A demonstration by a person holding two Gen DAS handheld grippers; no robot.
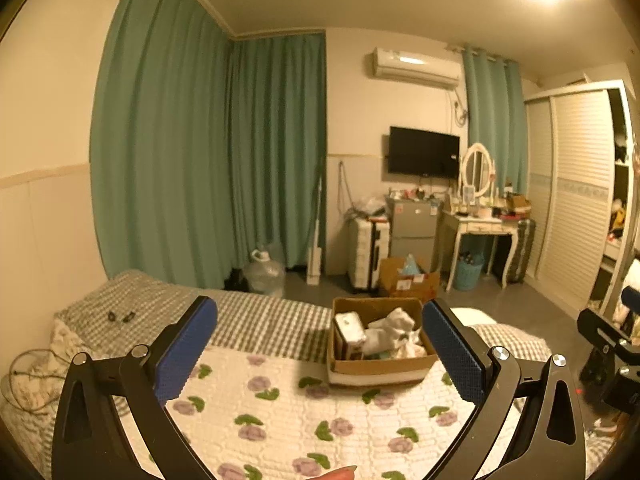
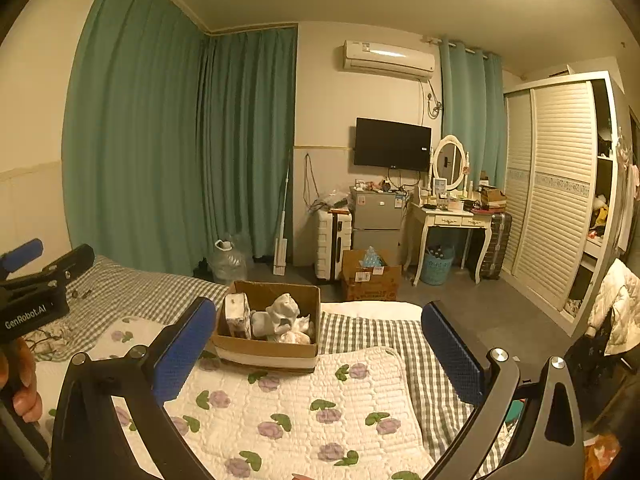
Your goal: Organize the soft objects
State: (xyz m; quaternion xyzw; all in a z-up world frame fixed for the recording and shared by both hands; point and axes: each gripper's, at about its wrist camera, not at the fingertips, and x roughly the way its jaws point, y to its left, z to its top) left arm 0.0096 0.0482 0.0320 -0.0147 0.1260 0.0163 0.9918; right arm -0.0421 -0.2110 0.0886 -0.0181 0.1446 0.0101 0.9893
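Note:
A brown cardboard box [image 1: 376,366] sits on the bed, with white soft toys and packets [image 1: 394,330] inside. It also shows in the right wrist view [image 2: 266,348], holding a pale plush [image 2: 282,314]. My left gripper [image 1: 320,346] is open and empty, held above the flowered quilt [image 1: 280,412], short of the box. My right gripper [image 2: 318,346] is open and empty, above the quilt [image 2: 304,408], with the box just beyond its left finger. The left gripper's body [image 2: 36,300] shows at the right view's left edge.
A checked blanket [image 1: 256,320] covers the far part of the bed. Beyond the bed are a water jug [image 1: 264,274], a suitcase [image 1: 368,252], a second cardboard box [image 1: 408,278], a dressing table [image 1: 480,228] and a wardrobe [image 1: 576,200]. Green curtains hang at left.

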